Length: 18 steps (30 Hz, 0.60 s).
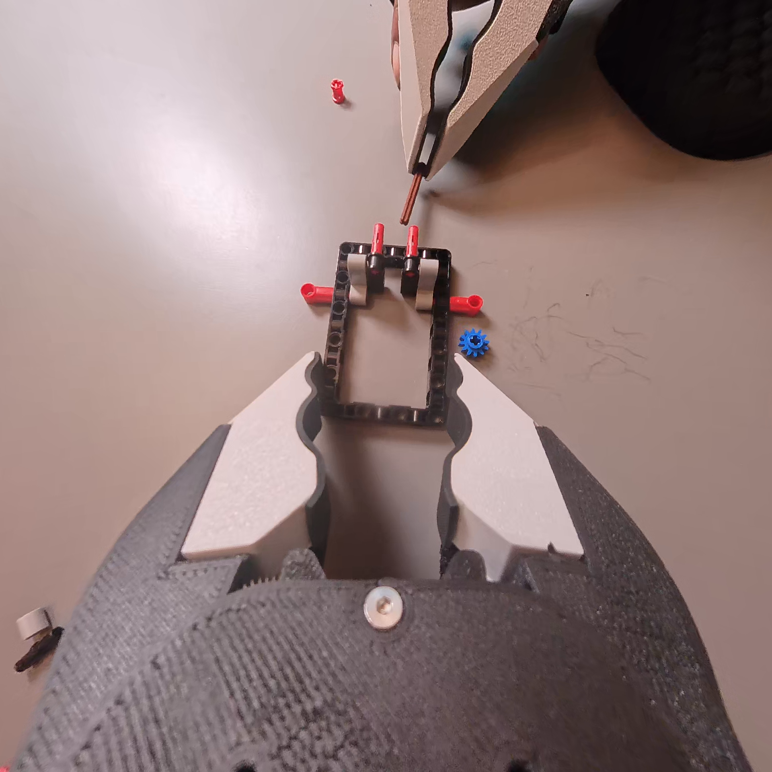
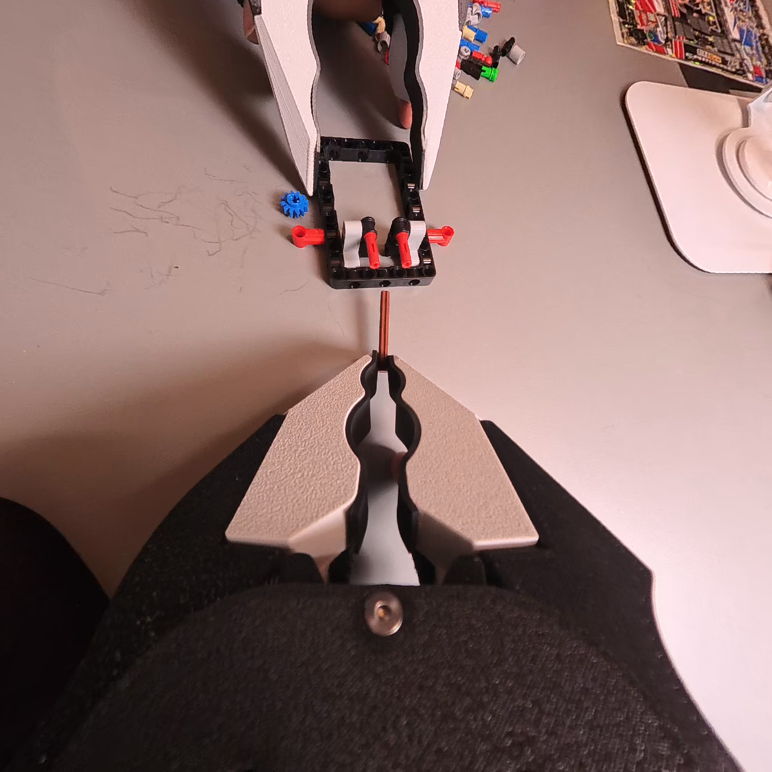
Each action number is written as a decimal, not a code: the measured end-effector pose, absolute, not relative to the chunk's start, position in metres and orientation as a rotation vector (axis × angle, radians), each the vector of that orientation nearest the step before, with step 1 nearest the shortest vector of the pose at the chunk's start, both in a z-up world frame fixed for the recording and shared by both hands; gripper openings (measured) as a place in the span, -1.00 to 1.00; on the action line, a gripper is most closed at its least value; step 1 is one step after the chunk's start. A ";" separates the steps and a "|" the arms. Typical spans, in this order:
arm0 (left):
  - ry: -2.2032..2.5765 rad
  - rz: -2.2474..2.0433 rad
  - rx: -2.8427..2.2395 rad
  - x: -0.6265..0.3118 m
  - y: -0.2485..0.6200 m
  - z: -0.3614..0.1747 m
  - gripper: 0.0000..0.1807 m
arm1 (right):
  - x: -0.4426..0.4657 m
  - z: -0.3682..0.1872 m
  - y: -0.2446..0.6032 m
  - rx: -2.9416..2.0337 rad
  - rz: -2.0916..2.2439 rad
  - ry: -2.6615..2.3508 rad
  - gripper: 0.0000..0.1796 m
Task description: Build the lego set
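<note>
A black rectangular lego frame [image 1: 339,326] lies flat on the table, with two grey pieces [image 1: 360,275], two black connectors and red pins [image 1: 378,238] at its far end and a red pin out each side. My left gripper [image 1: 386,363] is closed on the frame's near end, one finger on each long side. It also shows in the right wrist view [image 2: 367,175]. My right gripper [image 2: 381,359] is shut on a thin brown axle [image 2: 384,321], which points at the middle of the frame's [image 2: 382,278] end, a small gap away. The axle [image 1: 411,200] also shows in the left wrist view.
A blue gear [image 1: 474,342] lies beside the frame. A loose red pin [image 1: 336,90] lies farther off. A pile of small parts [image 2: 476,54], an instruction booklet [image 2: 689,29] and a white stand base [image 2: 689,167] lie behind and to the side. A grey piece [image 1: 35,626] lies near my left gripper's body. Tip to tip, the grippers are about 10 cm apart.
</note>
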<state>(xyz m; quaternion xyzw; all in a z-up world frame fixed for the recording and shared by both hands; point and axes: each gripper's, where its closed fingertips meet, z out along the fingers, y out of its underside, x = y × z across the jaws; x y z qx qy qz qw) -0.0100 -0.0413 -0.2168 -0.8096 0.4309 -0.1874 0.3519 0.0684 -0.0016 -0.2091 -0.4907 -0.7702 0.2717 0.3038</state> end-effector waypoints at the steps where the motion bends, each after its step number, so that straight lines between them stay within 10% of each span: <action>1: 1.116 -0.480 -2.093 -0.010 -0.041 -0.217 -0.35 | 0.068 -0.209 -0.002 -1.300 0.719 -2.041 -0.98; 18: 1.083 -0.499 -2.087 -0.002 -0.038 -0.217 -0.26 | 0.069 -0.209 -0.003 -1.296 0.728 -2.039 -0.98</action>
